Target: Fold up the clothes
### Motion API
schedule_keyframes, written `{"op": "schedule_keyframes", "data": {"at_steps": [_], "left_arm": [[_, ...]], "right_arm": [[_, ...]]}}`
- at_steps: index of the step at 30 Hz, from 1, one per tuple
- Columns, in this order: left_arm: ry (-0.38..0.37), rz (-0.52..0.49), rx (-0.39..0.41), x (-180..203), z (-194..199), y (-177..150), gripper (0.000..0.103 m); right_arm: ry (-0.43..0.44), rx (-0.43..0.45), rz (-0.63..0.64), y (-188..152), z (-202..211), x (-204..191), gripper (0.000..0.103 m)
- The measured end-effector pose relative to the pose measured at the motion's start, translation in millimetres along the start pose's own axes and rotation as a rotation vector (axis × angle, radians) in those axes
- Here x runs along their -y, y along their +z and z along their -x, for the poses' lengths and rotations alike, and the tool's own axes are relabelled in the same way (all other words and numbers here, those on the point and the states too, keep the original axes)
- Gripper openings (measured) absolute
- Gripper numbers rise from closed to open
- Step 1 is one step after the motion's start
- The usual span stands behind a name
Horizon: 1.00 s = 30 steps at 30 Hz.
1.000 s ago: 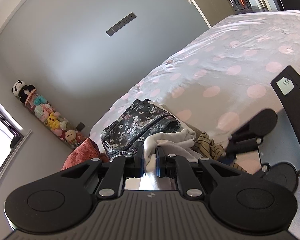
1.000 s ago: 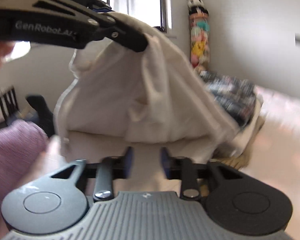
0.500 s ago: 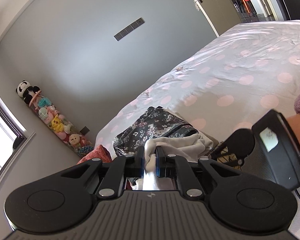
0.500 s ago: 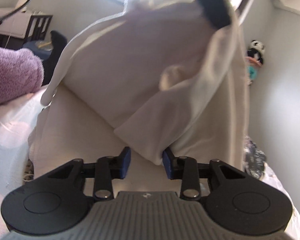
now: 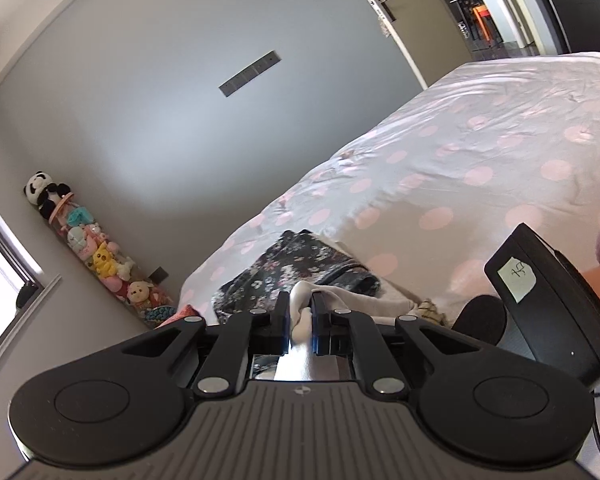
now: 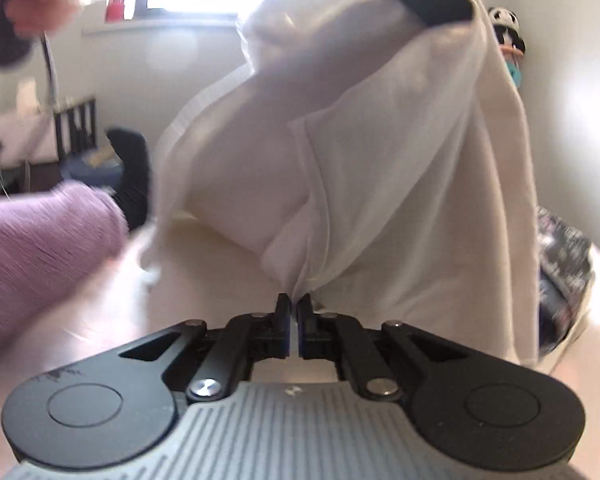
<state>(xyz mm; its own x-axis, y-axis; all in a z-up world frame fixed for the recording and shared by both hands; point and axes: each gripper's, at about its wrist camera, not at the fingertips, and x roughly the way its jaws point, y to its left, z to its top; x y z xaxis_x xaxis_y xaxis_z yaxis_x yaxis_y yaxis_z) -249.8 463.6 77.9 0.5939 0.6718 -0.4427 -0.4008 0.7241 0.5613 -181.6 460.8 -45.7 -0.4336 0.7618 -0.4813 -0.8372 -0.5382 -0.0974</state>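
Both grippers now have a bite on the white garment [image 6: 380,168], and that's the change: half a second ago the right gripper [image 6: 294,320] had its fingers spread with the cloth just drooping between them, and now they're pinched together on a low fold. The left gripper [image 5: 300,316] is clamped on a bunched bit of the same cloth, same as before, and in the right wrist view it's up top with the garment hanging from it above the polka-dot bed [image 5: 480,152]. So the fabric is held at a high point and a low point, mostly in the air and draped, not flat. My guess is that means it can be stretched out or laid down for a fold. The floral garment [image 5: 300,264] sits in the pile on the bed behind it, and a purple sleeve [image 6: 40,232] is at the left.
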Motion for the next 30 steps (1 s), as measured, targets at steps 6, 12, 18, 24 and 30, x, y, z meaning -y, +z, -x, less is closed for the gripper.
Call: {"op": "schedule_keyframes", "data": {"at_steps": [6,12,18,24,30], "left_arm": [[-0.059,0.049,-0.013,29,17,-17,0.008],[-0.068,0.164,-0.017,56,28,-39,0.008],[-0.031,0.277,-0.002,59,34,-50,0.007],[-0.007,0.35,0.011,56,41,-56,0.007],[0.005,0.406,0.03,56,45,-59,0.007]], "right_arm": [[0.015,-0.073,-0.138,-25,8,-4,0.01],[-0.054,-0.069,-0.177,-52,58,8,0.019],[-0.235,-0.085,0.075,-50,97,28,0.046],[-0.283,-0.118,0.438,-47,83,26,0.055],[-0.292,-0.084,0.643,-46,66,13,0.059]]}}
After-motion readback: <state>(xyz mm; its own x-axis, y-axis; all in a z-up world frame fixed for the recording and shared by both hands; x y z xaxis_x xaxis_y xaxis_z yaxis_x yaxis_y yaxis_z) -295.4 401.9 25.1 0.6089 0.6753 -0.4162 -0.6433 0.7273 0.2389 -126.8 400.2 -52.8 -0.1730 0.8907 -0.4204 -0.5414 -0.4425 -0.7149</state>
